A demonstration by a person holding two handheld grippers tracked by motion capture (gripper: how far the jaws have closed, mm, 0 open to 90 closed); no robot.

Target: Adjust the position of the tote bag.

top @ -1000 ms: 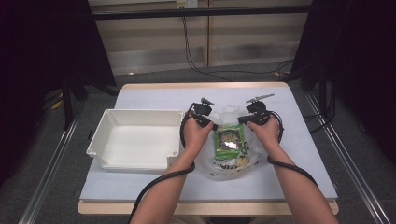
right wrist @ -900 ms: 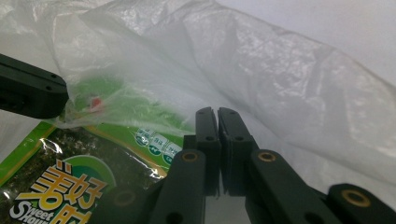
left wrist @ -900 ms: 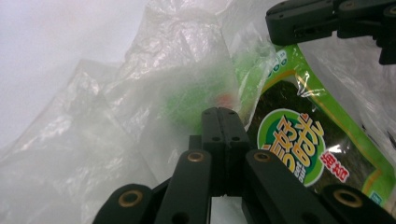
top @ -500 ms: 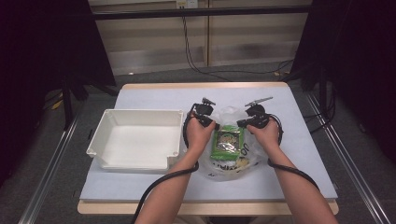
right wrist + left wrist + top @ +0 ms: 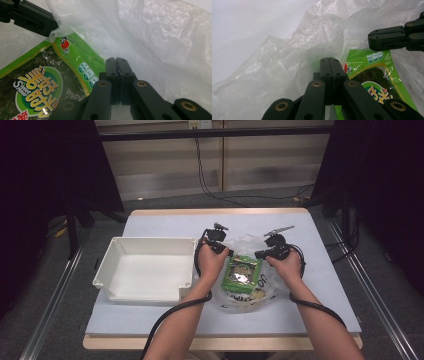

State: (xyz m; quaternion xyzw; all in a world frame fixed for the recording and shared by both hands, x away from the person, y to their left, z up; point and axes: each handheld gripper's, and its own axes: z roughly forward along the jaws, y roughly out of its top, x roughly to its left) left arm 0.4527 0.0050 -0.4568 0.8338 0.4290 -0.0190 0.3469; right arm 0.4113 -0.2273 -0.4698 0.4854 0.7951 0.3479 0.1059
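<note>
Because each gripper pinches one side of the clear bag's (image 5: pixel 248 270) mouth, the opening is spread over the green packet (image 5: pixel 242 272) — which lies mid-table, right of the white bin (image 5: pixel 144 270). Left gripper (image 5: pixel 331 62) and right gripper (image 5: pixel 116 62) both have jaws closed on film. Against the earlier frames little differs — hands, bag and packet sit as they did.

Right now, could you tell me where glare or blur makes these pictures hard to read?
High view: evenly lit table, dark surroundings, glare on the green packet. Left gripper view: plastic bag washed out pale, its near jaws soft. Right gripper view: packet print sharp, bright sheen on the bag.
</note>
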